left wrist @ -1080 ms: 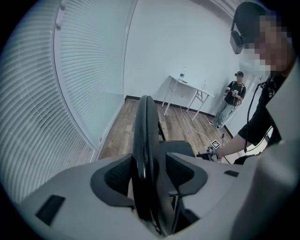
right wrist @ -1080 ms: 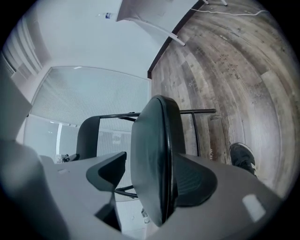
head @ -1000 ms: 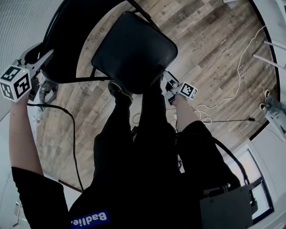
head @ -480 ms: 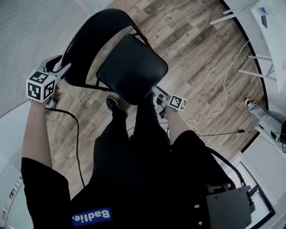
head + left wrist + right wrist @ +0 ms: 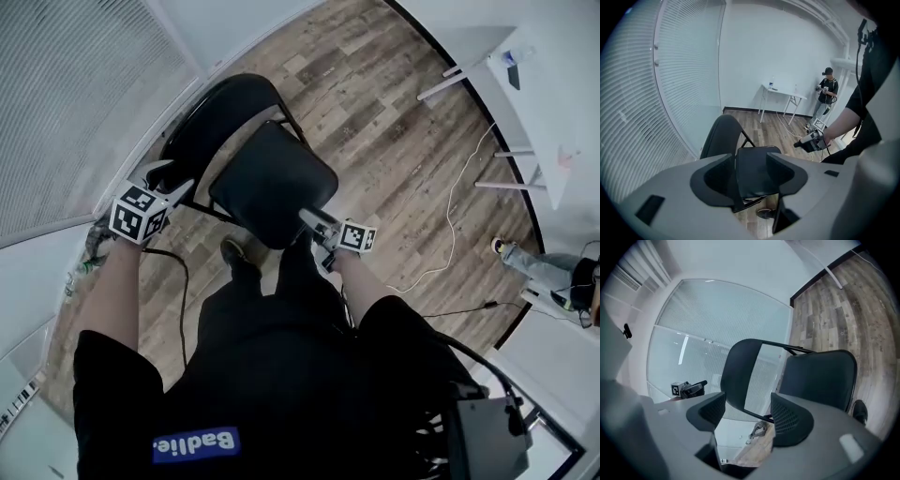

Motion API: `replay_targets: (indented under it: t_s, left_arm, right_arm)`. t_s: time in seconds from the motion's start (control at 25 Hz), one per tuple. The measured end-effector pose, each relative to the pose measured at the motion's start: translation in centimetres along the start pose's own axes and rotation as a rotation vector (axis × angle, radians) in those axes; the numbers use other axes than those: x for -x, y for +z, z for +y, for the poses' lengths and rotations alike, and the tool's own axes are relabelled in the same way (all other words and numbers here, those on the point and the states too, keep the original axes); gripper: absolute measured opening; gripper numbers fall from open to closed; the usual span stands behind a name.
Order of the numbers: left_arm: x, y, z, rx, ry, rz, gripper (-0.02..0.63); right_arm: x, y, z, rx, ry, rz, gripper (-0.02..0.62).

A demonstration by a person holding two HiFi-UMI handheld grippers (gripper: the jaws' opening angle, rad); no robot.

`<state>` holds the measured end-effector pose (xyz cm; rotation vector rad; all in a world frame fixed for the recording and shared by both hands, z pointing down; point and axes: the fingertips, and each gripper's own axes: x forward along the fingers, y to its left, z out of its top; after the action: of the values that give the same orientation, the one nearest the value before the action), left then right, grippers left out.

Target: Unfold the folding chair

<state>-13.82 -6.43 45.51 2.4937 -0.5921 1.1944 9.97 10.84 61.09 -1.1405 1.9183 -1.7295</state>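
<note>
Black short-sleeved top with a blue patch with white lettering; black trousers, dark shoe. Black box at right hip, thin black cable down the left side. Left gripper and right gripper: grey shells, dark ribbed jaw pads. Each carries a cube with black-and-white square markers, left cube, right cube

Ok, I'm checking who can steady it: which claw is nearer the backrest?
Left. The left claw is beside the backrest, at its lower edge; the right claw is across the seat, at its near corner.
</note>
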Motion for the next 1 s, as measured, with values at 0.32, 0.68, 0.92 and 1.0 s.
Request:
replay_targets:
  t_s: [0.32,0.68,0.92,1.0]
  left_arm:
    - [2.2,1.1,-6.9,0.036,-0.067,-0.083,0.209]
    - [5.0,5.6,-13.2,0.121,-0.121,-0.306,0.209]
    - [8.3,8.8,-15.4,0.174,-0.185,-0.473,0.207]
    - [9.8,9.7,-15.1,0.173,-0.18,-0.52,0.195]
  right_arm:
    - [-1.1,2.2,9.6,0.197,0.089,0.076,0.281]
    - [-2.2,1.4,22.5,0.47,0.244,0.177,0.236]
    - [-2.2,1.5,28.7,0.597,0.309,0.159,0.187]
    - [-2.4,1.5,30.5,0.641,0.317,0.153,0.165]
